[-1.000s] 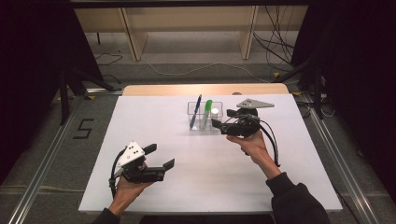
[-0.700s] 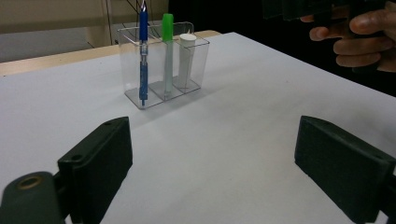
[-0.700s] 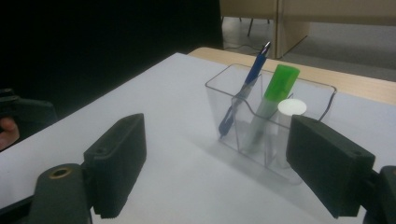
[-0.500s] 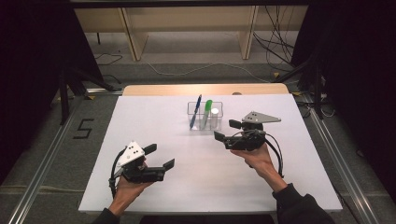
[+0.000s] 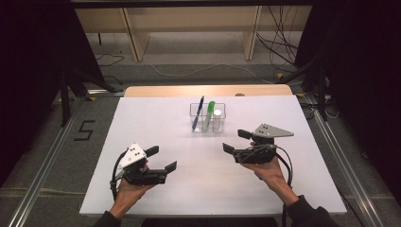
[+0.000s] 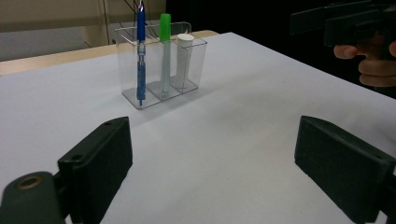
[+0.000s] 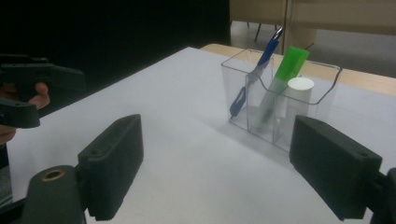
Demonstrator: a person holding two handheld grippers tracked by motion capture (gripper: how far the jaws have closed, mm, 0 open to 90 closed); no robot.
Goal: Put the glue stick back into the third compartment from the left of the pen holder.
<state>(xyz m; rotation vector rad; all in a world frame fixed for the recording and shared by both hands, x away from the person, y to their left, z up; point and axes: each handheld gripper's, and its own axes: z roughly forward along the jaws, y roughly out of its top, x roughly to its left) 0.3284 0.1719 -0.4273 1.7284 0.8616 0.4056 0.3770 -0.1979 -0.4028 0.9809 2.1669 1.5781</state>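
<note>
While both hands sit low in the frame, the left gripper point(image 5: 161, 159) and right gripper point(image 5: 236, 142) are spread wide, gripping nothing — the clear organizer point(image 5: 207, 117) with blue pen point(image 5: 198, 112), green marker point(image 5: 208, 114) and white tube point(image 5: 217, 118) stands upper centre on the table point(image 5: 156, 118).

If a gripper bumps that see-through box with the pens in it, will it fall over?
Probably it would slide or tip easily. The clear holder looks thin-walled and light, and its base is narrow. The blue pen and green marker stick up well above its rim, so the weight likely sits high. The white table looks smooth, so it may skid first.
</note>
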